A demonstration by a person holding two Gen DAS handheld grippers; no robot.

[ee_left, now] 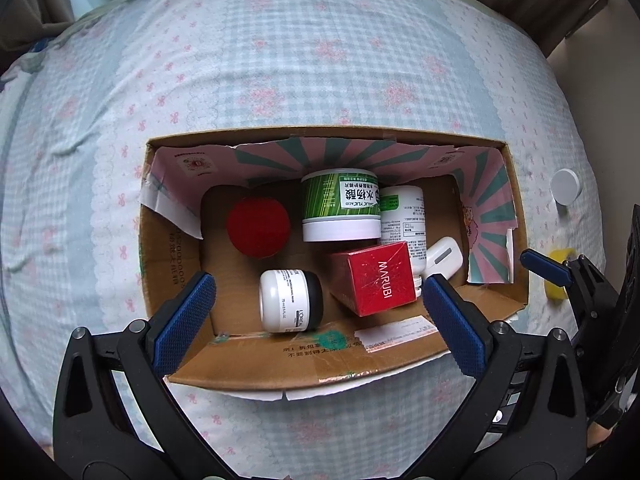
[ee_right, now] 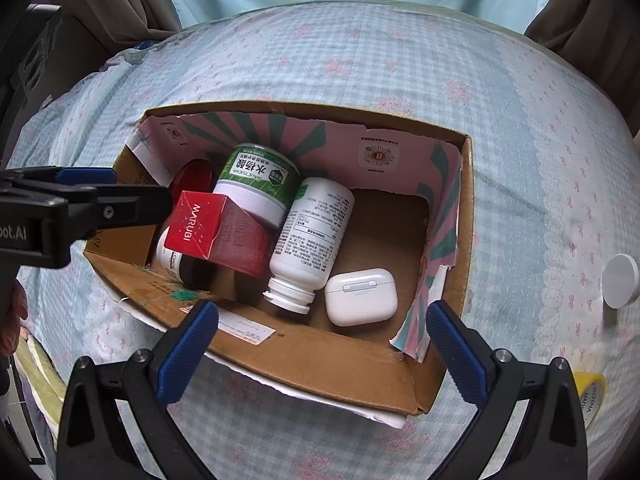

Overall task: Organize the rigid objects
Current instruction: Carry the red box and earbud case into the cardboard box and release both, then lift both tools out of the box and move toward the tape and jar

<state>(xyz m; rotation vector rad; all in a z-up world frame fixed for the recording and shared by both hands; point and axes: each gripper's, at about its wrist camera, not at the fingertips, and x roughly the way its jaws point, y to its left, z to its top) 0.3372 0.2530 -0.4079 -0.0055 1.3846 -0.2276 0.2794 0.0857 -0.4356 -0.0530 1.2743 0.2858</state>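
An open cardboard box (ee_left: pixel 304 364) (ee_right: pixel 320 356) sits on the bed. Inside lie a red MARUBI carton (ee_left: pixel 376 276) (ee_right: pixel 216 232), a green-labelled jar (ee_left: pixel 340 208) (ee_right: pixel 260 184), a white pill bottle (ee_left: pixel 404 220) (ee_right: pixel 312 236), a white earbud case (ee_left: pixel 442 258) (ee_right: pixel 360 296), a white L'Oreal jar (ee_left: pixel 290 300) (ee_right: pixel 172 260) and a red-lidded jar (ee_left: pixel 258 226) (ee_right: pixel 192 178). My left gripper (ee_left: pixel 320 316) is open and empty above the box's near wall. My right gripper (ee_right: pixel 322 340) is open and empty over the box's near right corner.
A white round lid (ee_left: pixel 565 187) (ee_right: pixel 620 280) and a yellow tape roll (ee_left: pixel 558 276) (ee_right: pixel 590 398) lie on the checked bedsheet (ee_left: pixel 320 60) right of the box. The left gripper shows from the side in the right wrist view (ee_right: pixel 86 200). Curtains hang behind the bed.
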